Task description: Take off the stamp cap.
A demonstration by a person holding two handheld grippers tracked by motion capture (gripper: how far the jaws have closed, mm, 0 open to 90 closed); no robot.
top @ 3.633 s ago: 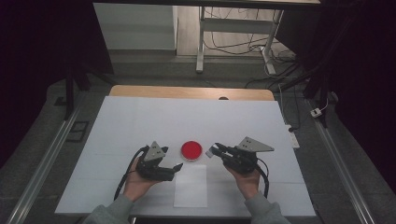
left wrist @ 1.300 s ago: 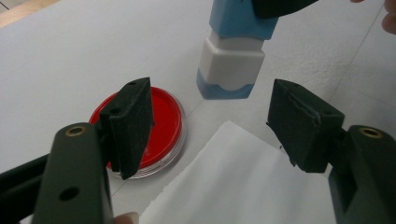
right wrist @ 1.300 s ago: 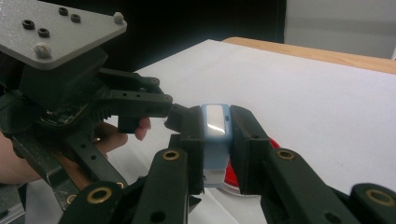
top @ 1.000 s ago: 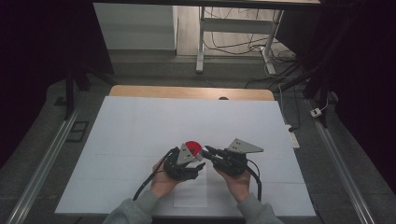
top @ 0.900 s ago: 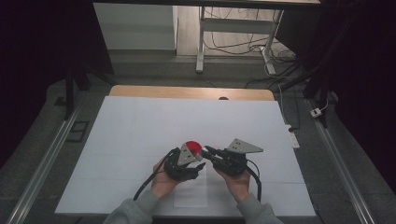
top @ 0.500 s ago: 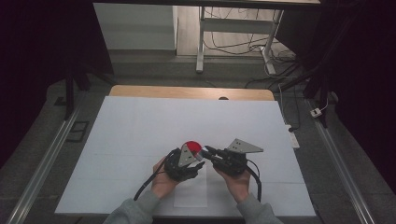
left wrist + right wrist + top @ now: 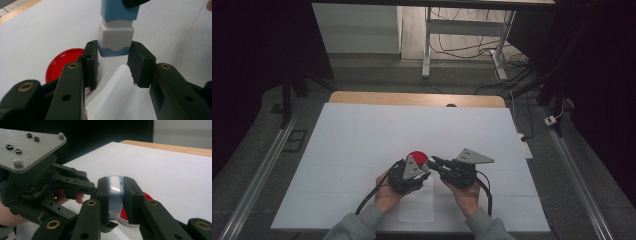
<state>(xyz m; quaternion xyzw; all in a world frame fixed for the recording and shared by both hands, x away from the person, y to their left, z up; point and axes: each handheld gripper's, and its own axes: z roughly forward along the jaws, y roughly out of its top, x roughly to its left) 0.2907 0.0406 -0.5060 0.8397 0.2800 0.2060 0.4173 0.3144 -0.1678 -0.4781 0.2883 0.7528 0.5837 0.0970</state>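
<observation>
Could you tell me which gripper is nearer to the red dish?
Left. The left gripper hangs right beside the red dish, its fingers around the stamp's end; the right gripper holds the stamp farther off.

A small plastic block (image 7: 116, 37), light blue with a white middle band, sits between matte black gripper pads (image 7: 91, 62). The shallow round dish (image 7: 61, 66) is glossy red. The flat tabletop sheet (image 7: 362, 135) is plain white, edged by a tan wooden strip (image 7: 417, 98). The three-cornered plate (image 7: 27, 148) is grey.
</observation>
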